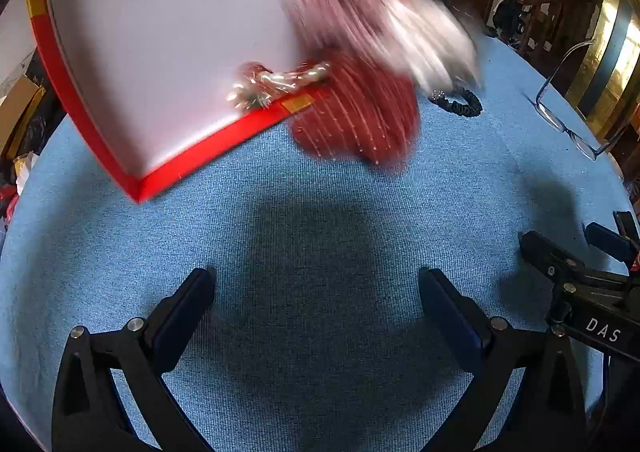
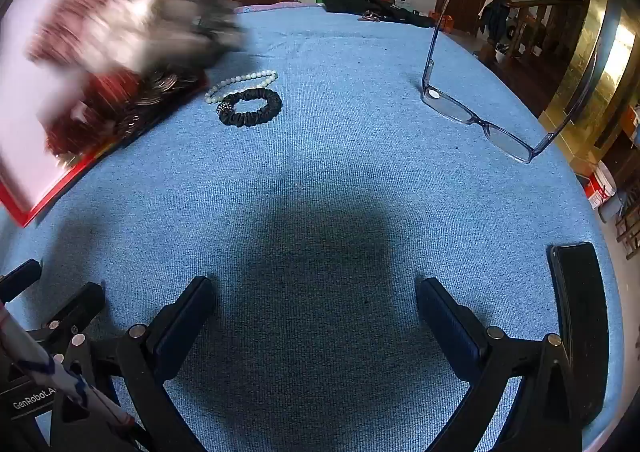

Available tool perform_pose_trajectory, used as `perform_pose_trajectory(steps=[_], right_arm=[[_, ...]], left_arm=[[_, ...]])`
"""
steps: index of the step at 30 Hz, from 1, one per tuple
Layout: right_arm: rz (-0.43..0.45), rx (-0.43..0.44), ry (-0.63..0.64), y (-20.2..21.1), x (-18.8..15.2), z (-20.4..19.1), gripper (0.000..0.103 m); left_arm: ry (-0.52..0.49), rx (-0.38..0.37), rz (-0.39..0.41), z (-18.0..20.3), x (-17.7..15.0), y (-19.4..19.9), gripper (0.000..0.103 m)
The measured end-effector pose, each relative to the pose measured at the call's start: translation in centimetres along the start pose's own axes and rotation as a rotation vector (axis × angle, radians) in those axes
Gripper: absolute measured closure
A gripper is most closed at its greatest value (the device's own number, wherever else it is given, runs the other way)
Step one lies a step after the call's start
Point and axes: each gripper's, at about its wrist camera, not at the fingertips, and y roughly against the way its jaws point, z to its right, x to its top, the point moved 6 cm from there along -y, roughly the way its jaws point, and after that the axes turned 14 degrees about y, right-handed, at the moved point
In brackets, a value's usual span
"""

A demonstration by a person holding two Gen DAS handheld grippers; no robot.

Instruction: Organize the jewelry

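Note:
A red box with a pale pink inside [image 1: 160, 52] lies on the blue cloth at upper left; it also shows in the right wrist view [image 2: 24, 188]. Gold jewelry [image 1: 276, 82] rests at its near edge. A blurred arm in a red striped sleeve [image 1: 352, 108] moves over the box. A black scrunchie [image 2: 250, 106] and a pale bead bracelet [image 2: 244, 82] lie beside the box. My left gripper [image 1: 316, 304] is open and empty above the cloth. My right gripper [image 2: 316, 312] is open and empty too.
Eyeglasses [image 2: 472, 116] stand upside down on the cloth at the right; they also show in the left wrist view [image 1: 572, 124]. The blue cloth [image 2: 340, 180] covers the table. A dark object [image 2: 576, 316] lies at the right edge. Room clutter lies beyond.

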Motion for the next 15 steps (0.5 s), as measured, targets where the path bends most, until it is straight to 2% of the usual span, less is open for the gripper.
perform_pose_trajectory(steps=[15], right_arm=[[0.001, 0.004, -0.003, 0.00, -0.02, 0.05, 0.000]], left_arm=[[-0.001, 0.001, 0.002, 0.00, 0.00, 0.02, 0.000]])
